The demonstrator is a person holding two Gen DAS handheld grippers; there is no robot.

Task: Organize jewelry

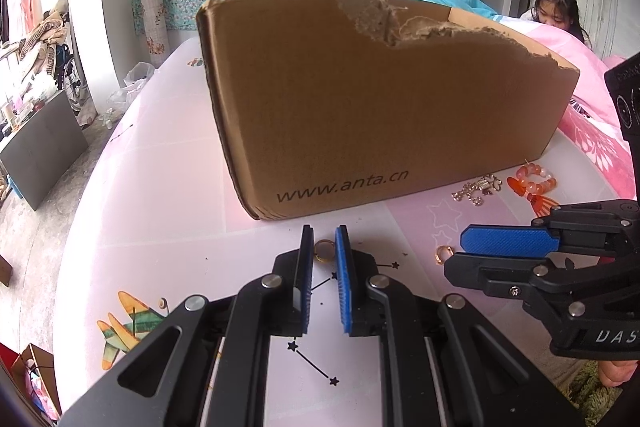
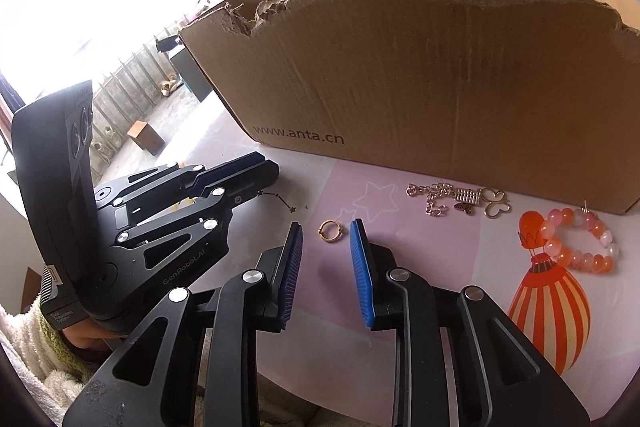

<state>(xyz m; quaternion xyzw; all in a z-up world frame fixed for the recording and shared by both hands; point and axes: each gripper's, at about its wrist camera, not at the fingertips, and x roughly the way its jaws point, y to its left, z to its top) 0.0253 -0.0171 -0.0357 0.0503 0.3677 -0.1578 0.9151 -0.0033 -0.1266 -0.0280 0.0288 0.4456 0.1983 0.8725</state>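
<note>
The cardboard box (image 1: 380, 107) reads "www.anta.cn" on its front, the left tool (image 2: 256, 167) bears "GenRobot.AI", and the right tool (image 1: 476, 251) shows "DAS".

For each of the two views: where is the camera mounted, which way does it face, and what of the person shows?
Left wrist: on the left gripper, angled down at a gold ring before the cardboard box; right gripper enters at right.
Right wrist: on the right gripper, angled down at another ring; a sleeve shows lower left.
Shared: box, chain, bead bracelet.
</note>
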